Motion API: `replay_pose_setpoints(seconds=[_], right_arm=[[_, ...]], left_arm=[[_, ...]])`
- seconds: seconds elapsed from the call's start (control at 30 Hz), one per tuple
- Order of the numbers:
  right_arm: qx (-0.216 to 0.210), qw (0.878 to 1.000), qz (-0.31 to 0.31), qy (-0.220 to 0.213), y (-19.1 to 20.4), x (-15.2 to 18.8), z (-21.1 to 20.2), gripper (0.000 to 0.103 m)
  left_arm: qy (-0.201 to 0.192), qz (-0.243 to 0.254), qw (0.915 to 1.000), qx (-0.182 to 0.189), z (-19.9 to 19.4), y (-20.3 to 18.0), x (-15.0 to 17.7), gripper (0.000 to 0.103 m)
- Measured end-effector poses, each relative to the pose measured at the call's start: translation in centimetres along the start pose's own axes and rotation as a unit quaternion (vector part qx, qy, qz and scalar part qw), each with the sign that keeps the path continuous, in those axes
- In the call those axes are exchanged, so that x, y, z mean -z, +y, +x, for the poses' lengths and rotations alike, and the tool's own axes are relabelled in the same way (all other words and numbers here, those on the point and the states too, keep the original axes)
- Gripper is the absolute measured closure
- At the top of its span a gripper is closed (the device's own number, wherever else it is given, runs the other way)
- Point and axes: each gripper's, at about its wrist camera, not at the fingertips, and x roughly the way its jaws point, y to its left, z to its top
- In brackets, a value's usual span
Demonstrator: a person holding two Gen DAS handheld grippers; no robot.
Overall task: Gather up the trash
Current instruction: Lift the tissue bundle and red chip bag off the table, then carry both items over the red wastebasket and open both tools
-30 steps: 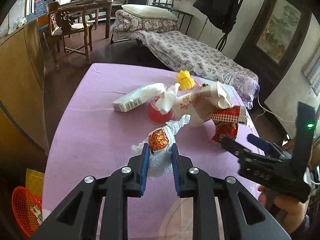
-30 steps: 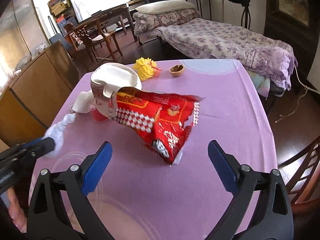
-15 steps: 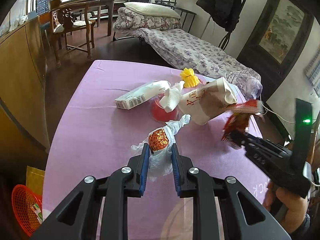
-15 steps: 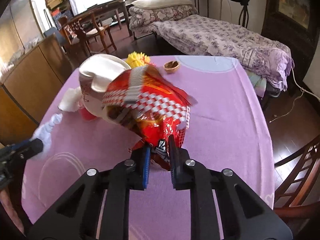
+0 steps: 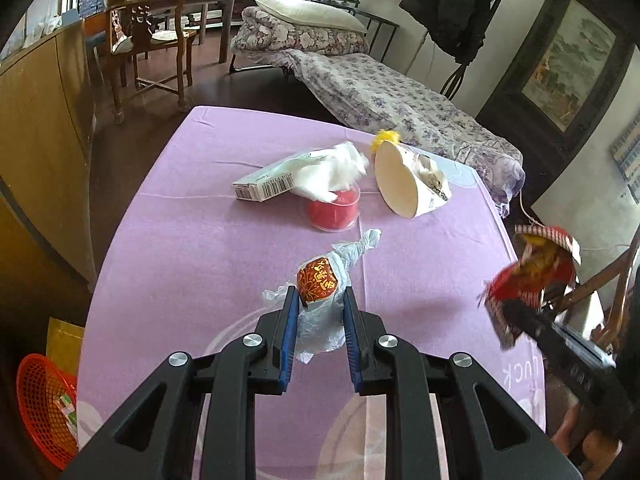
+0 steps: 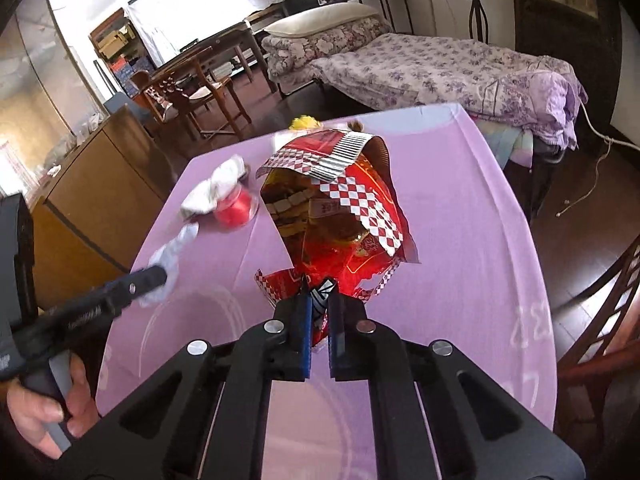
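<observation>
Red snack bag (image 6: 336,220) hangs clenched in the right tool (image 6: 318,320) above the surface, while the left tool (image 5: 320,320) grips a wrapper (image 5: 320,292) (orange basket (image 5: 44,404) lies down-left, nearer the left).

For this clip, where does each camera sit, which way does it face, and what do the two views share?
Left wrist: on the left gripper, facing across the purple table toward the bed; its fingers pinch a plastic-wrapped snack; right gripper shows at right.
Right wrist: on the right gripper, facing the same way, clamping a red snack bag; left hand shows.
Shared: table, red cup, bag.
</observation>
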Motion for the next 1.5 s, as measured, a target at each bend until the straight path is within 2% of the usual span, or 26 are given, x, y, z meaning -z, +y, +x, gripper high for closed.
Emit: replay_pose_setpoints(seconds=[0.3, 0.6, 0.7, 0.97, 1.23, 1.5], right_arm=[[-0.007, 1.000, 0.004, 0.014, 0.2, 2.6, -1.1, 0.097], [-0.026, 0.999, -0.023, 0.025, 2.9, 4.1, -2.0, 0.097], [-0.035, 0.998, -0.038, 0.030, 4.4, 4.6, -2.4, 0.097], [-0.078, 0.991, -0.104, 0.030, 10.6, 4.7, -3.9, 0.097], [-0.125, 0.978, -0.161, 0.051, 17.5, 5.5, -3.7, 0.097], [-0.174, 0.955, -0.225, 0.077, 25.5, 6.1, -2.8, 0.097]], left_arm=[[-0.006, -0.013, 0.9999, 0.007, -1.5, 1.3, 1.4, 0.081], [-0.016, -0.033, 0.9993, 0.009, -3.5, 3.5, 2.7, 0.081], [-0.018, -0.045, 0.9985, 0.025, -4.8, 4.2, 3.0, 0.081], [-0.062, -0.054, 0.9963, 0.026, -10.6, 6.9, 4.0, 0.081], [-0.089, -0.102, 0.9907, -0.004, -15.3, 13.4, 6.0, 0.081], [-0.094, -0.167, 0.9803, -0.048, -17.8, 20.9, 9.1, 0.081]])
